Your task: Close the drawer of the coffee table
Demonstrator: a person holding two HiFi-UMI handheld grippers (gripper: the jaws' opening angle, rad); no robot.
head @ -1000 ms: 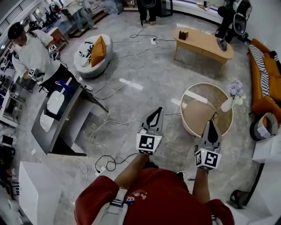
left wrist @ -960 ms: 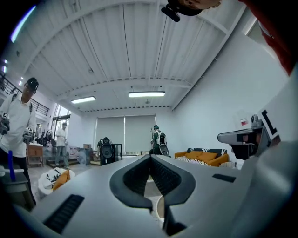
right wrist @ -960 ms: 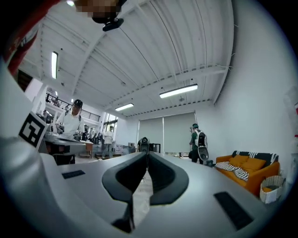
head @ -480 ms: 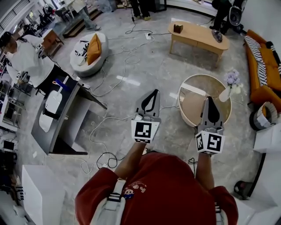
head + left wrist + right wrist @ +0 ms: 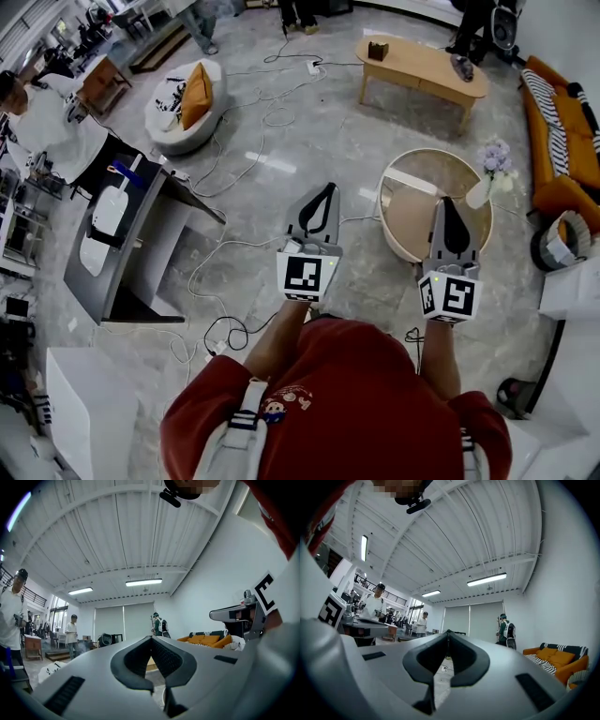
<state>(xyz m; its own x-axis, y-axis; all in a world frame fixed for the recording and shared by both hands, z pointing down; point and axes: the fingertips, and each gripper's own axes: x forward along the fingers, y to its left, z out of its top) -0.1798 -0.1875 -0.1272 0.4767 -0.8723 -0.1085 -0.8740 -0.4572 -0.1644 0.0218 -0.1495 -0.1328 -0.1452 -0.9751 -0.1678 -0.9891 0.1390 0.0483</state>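
A round coffee table with a beige top and a white rim stands on the grey floor in the head view; a white strip lies across its far left part, and I cannot make out a drawer. My left gripper is held out in front of my chest, left of the table, shut and empty. My right gripper shows over the table top, also shut and empty. In the left gripper view the left gripper points across the room, tips together. The right gripper does the same in its own view.
A vase of flowers stands at the round table's right edge. A long wooden table is farther back, an orange sofa at the right. A grey desk, a white seat with an orange cushion, floor cables and a person are at the left.
Both grippers have risen and now reach farther up the head view. The right one now overlaps the round table's top. Both stay shut.
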